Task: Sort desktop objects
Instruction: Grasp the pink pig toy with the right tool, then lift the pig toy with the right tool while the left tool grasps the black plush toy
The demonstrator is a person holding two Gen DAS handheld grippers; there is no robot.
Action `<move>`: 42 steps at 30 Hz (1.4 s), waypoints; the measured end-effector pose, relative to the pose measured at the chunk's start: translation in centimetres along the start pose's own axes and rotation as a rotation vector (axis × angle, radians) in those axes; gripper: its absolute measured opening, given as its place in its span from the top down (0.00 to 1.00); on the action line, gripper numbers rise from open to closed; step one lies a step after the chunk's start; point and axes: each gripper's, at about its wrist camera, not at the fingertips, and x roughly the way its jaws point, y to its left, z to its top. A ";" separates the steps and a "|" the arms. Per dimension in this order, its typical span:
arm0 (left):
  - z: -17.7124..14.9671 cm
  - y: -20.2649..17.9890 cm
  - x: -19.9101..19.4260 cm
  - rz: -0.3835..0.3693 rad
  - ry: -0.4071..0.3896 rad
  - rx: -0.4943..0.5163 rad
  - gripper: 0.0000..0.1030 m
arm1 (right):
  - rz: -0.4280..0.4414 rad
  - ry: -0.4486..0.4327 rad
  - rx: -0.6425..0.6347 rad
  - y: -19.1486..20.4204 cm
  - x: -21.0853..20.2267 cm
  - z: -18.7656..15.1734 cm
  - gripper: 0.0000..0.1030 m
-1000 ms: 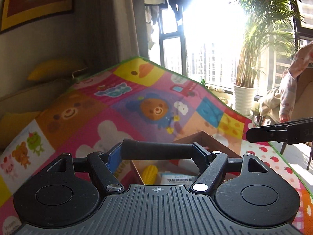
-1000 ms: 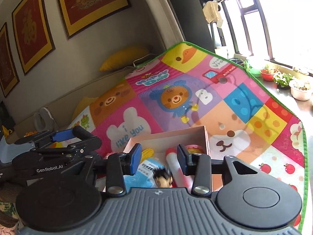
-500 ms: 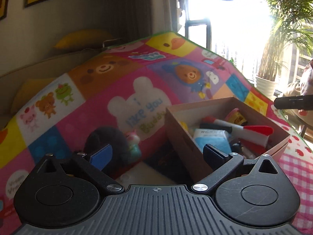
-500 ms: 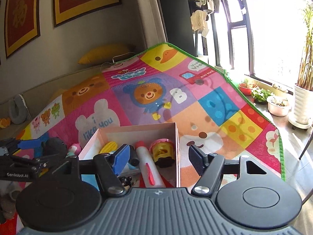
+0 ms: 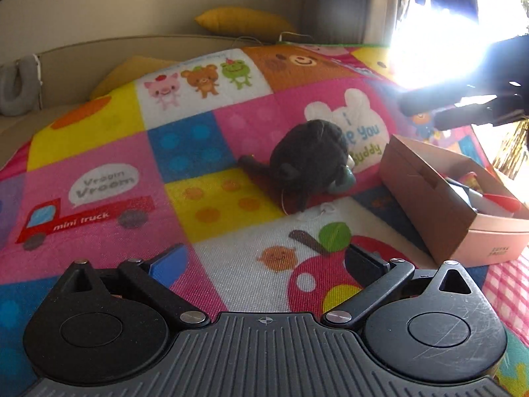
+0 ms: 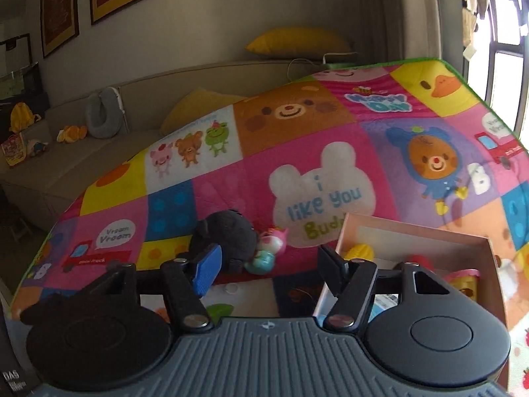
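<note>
A black plush toy [image 5: 309, 160] lies on the colourful play mat [image 5: 211, 198], with a small pink-and-teal toy [image 6: 269, 248] against its right side. A pink cardboard box [image 5: 439, 208] to the right holds several items, among them a yellow toy [image 6: 358, 251] and a red-capped marker [image 5: 496, 200]. My left gripper [image 5: 264, 261] is open and empty, low over the mat, short of the plush. My right gripper [image 6: 267, 258] is open and empty, above the gap between plush [image 6: 228, 235] and box [image 6: 416, 235]; it also shows at the left wrist view's right edge [image 5: 463, 109].
A beige sofa [image 6: 66, 152] with yellow cushions [image 6: 297, 41], a grey neck pillow [image 6: 102, 112] and small toys stands behind the mat. Framed pictures hang on the wall. A bright window is at the right.
My left gripper let go of a black marker over the box, opened, and swung left and down toward the plush. My right gripper opened wider and turned left from the box.
</note>
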 end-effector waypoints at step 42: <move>-0.1 2.3 0.4 -0.055 0.018 -0.148 0.00 | -0.057 0.341 -0.212 3.9 8.8 -2.2 0.55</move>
